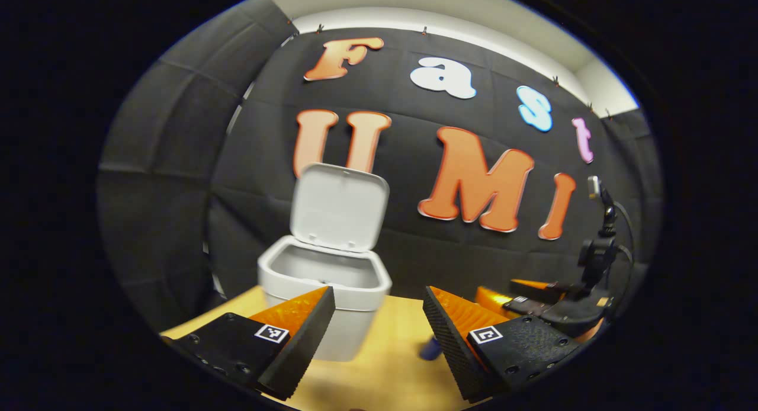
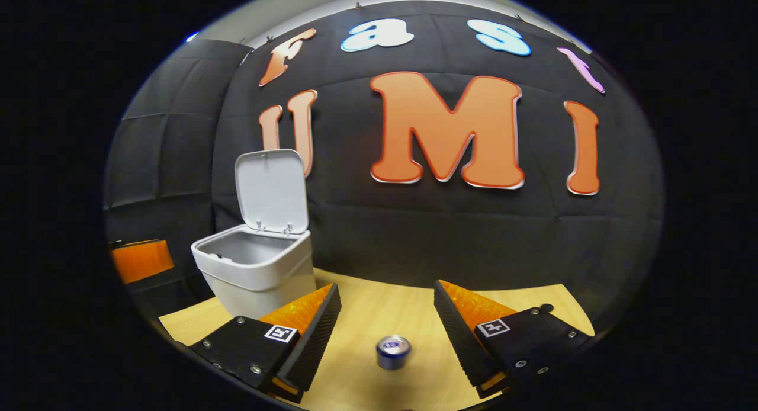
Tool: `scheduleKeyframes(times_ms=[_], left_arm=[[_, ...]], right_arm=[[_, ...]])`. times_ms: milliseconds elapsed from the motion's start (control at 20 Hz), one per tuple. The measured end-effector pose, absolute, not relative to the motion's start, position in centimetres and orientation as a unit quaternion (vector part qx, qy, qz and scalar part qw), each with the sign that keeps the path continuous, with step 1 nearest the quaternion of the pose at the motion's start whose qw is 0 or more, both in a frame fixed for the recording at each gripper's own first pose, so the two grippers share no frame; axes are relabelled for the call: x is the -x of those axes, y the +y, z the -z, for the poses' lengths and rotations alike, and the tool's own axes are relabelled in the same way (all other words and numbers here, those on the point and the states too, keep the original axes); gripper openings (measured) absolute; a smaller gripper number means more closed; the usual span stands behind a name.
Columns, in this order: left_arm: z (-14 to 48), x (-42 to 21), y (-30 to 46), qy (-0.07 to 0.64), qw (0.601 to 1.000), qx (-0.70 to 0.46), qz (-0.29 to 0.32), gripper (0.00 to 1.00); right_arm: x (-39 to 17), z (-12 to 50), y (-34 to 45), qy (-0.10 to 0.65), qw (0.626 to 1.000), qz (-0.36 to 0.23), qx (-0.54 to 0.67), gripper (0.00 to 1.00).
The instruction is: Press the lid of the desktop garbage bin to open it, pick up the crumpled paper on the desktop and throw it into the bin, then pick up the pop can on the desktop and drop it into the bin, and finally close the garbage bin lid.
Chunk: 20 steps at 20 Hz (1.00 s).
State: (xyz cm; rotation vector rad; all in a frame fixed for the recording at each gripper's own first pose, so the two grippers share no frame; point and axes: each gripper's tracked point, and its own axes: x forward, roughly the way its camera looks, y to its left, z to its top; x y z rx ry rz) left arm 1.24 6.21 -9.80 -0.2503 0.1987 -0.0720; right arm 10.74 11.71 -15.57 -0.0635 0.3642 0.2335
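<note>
The white desktop bin [image 1: 324, 281] stands on the wooden table with its lid [image 1: 339, 208] swung up and upright at the back. My left gripper [image 1: 379, 291] is open and empty, just in front of the bin, its left finger overlapping the bin's front wall. A bit of the blue pop can [image 1: 431, 347] peeks out beside its right finger. In the right gripper view the bin [image 2: 260, 269] sits to the left with its lid [image 2: 272, 189] up. The pop can [image 2: 393, 352] stands upright on the table between the spread fingers of my right gripper [image 2: 387, 285], untouched.
The other gripper [image 1: 556, 307] and its camera mount sit at the right in the left gripper view. An orange part of the left gripper [image 2: 142, 260] shows beyond the bin in the right gripper view. The table's bare wood [image 2: 379, 307] runs back to the black cloth wall.
</note>
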Motion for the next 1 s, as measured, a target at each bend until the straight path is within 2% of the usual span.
scheduleKeyframes(times_ms=[300,500,600,750,1000], left_arm=[[14.1,-4.5,-0.3,0.140,0.982,0.094,0.090,0.95],[23.1,-6.6,-5.3,0.206,0.969,0.038,0.132,0.95],[28.9,-6.6,-7.3,0.279,0.949,0.023,0.145,0.96],[35.0,-8.2,-9.7,0.338,0.928,0.028,0.156,0.98],[41.3,-11.1,-11.5,0.375,0.915,-0.022,0.148,0.98]], right_arm=[[-8.3,16.9,2.8,0.208,0.977,-0.040,0.019,0.94],[-6.9,16.3,-2.5,0.209,0.977,0.017,0.030,0.94],[-5.8,16.4,-4.6,0.219,0.974,0.038,0.040,0.94],[-4.2,16.0,-7.4,0.234,0.968,0.073,0.059,0.95],[-1.3,14.1,-11.7,0.234,0.959,0.141,0.071,0.94]])
